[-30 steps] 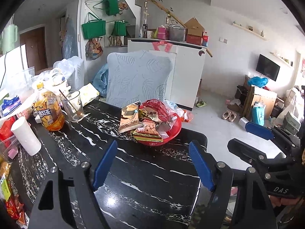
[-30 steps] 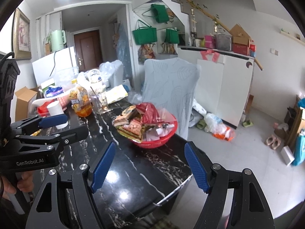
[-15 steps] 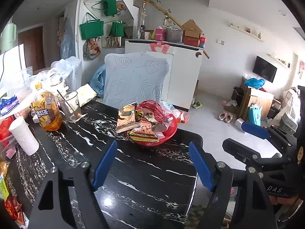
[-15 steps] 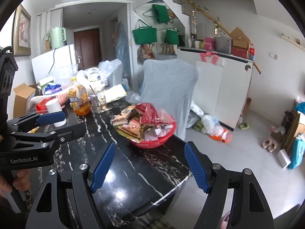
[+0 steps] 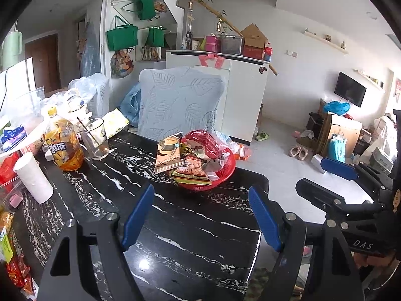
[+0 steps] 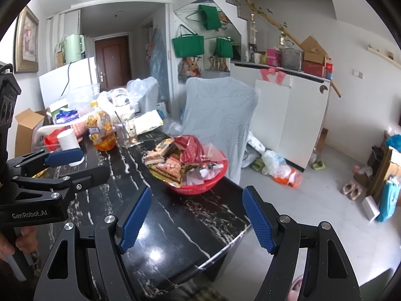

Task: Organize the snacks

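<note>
A red basket [image 5: 226, 173] heaped with snack packets [image 5: 175, 153] stands near the far edge of the black marble table [image 5: 175, 238]. My left gripper [image 5: 200, 217] hovers open over the table, short of the basket, with nothing between its blue pads. In the right wrist view the same basket [image 6: 200, 188] and packets [image 6: 168, 168] lie ahead of my right gripper [image 6: 196, 222], which is also open and empty. Each gripper shows in the other's view: the right gripper [image 5: 325, 180] off the table's right side, the left gripper [image 6: 80, 166] over the table's left part.
An orange tea bottle [image 5: 64, 148], a glass with a stirrer [image 5: 95, 140] and a white paper cup [image 5: 33, 178] stand at the table's left. More snack packets [image 5: 10, 250] lie at the near left edge. A leaf-patterned chair [image 5: 180, 102] stands behind the basket.
</note>
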Motion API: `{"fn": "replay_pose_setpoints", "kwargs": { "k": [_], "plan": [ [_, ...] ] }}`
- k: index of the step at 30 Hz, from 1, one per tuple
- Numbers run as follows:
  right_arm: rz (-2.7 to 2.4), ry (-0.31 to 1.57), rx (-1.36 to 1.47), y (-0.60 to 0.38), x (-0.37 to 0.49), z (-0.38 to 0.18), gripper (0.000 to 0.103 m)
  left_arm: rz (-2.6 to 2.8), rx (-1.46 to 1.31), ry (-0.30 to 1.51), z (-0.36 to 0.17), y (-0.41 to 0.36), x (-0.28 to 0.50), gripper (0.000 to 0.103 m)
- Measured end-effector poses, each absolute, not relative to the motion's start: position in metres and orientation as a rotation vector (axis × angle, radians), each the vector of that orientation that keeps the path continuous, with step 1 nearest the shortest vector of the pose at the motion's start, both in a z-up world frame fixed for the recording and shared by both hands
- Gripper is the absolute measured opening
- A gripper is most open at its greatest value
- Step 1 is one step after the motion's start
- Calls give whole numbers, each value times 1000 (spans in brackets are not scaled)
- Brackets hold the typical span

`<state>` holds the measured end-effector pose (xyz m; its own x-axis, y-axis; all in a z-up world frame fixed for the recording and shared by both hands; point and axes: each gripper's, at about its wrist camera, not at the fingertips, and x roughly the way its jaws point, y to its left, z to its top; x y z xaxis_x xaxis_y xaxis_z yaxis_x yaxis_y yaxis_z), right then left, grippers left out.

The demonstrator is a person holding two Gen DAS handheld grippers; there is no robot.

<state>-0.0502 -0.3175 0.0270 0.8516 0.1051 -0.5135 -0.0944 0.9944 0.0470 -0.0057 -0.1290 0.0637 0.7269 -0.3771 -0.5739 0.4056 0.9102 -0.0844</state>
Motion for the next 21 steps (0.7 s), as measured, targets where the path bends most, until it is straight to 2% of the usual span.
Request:
{"fn": "replay_pose_setpoints", "kwargs": {
  "k": [21],
  "plan": [
    [93, 551, 22, -323, -52, 24, 76, -392, 73, 605, 67, -130, -10, 77]
  ]
}}
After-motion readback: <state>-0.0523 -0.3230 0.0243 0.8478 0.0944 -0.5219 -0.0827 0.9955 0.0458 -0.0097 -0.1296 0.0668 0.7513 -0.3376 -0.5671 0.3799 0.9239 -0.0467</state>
